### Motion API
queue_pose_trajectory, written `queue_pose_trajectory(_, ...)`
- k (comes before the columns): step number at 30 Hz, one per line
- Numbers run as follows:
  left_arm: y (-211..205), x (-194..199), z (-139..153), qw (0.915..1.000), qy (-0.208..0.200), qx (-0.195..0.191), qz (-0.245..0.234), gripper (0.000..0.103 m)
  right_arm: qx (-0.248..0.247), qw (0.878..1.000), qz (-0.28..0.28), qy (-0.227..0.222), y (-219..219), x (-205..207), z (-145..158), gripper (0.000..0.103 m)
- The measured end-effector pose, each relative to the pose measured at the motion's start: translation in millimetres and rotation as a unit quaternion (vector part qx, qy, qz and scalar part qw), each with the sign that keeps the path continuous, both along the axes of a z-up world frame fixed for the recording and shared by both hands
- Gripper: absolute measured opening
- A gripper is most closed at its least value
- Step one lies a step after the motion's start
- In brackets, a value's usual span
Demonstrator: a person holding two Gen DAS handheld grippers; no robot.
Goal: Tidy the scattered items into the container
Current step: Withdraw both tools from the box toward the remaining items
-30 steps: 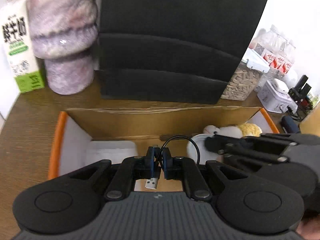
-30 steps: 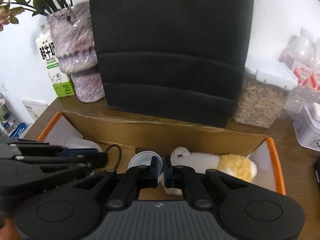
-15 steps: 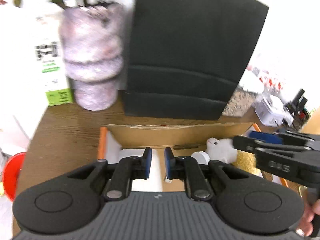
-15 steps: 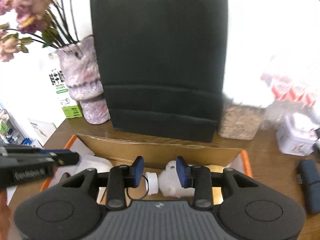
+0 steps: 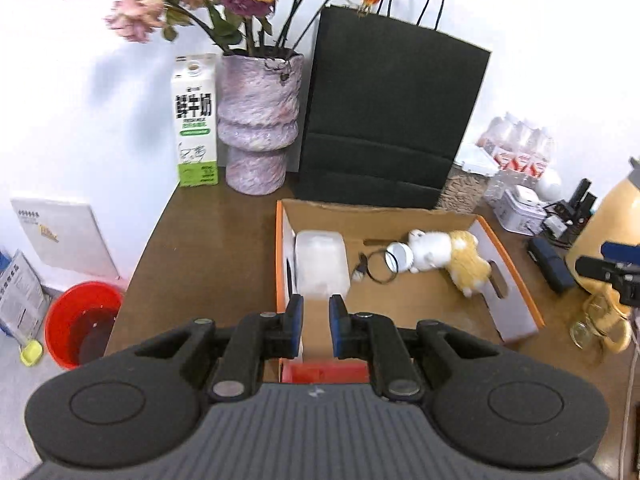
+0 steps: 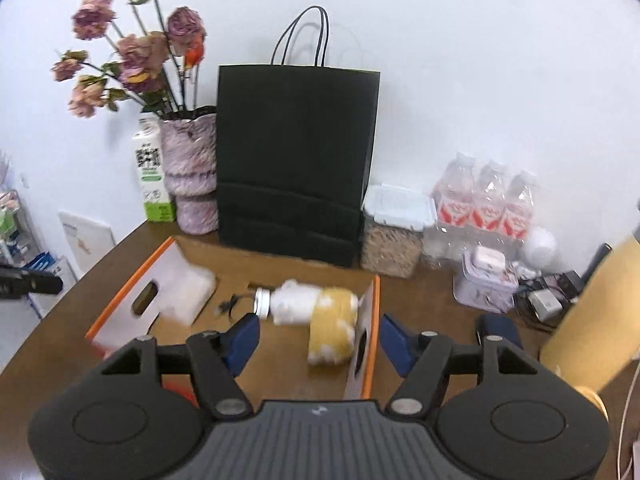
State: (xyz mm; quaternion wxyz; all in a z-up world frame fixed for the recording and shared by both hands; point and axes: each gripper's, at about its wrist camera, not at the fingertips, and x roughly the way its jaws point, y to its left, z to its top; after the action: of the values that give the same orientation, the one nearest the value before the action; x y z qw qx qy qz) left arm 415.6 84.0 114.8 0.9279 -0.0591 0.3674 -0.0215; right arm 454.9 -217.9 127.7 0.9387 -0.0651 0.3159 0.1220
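Both tongs have let go and pulled back above the cardboard box, so the last two items now lie inside it. The left tongs stand nearly closed with nothing between the pads; a second ago they pinched a USB cable over the box. That cable now rests coiled on the box floor, at about 12 o'clock from those tongs. The right tongs are spreading wide and empty, where earlier they were clamped on the plush toy. The toy lies on its side at the box's 3 o'clock end, its head against a white cap. A translucent tub sits at the 9 o'clock end. Both views now take in the whole bench, black bag and vase, which earlier filled the frame. The tidying looks close to finished.
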Motion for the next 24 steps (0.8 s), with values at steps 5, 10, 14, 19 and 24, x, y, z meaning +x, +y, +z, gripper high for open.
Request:
queue_pose_trajectory(5, -15.4, -74.3, 8.7, 0.9983, -0.034, -0.009, -0.047, 0.014, 0.036, 0.999, 0.025, -0.011, -13.6, -67.6, -0.8, 0.076)
queue_pose_trajectory(10, -25.8, -147.6, -2.7, 0.9941, -0.053, -0.03, -0.09, 0.021, 0.073, 0.996, 0.058, -0.011, -17.8, -136.0, -14.5, 0.08)
queue_pose_trajectory(14, -28.8, -197.6, -14.6, 0.9913, -0.095, -0.02, -0.089, 0.022, 0.099, 0.993, 0.066, -0.013, -24.3, -189.0, -34.9, 0.085)
queue_pose_trajectory(19, -34.3, -246.0, -33.9, 0.9887, -0.136, -0.014, -0.061, 0.028, 0.109, 0.993, 0.045, -0.017, -23.8, -239.9, -60.1, 0.086)
queue_pose_trajectory(24, -54.3, -282.2, -89.7, 0.9932, -0.112, -0.006, -0.031, 0.03, 0.085, 0.995, -0.012, -0.042, -13.0, -291.6, -99.7, 0.09)
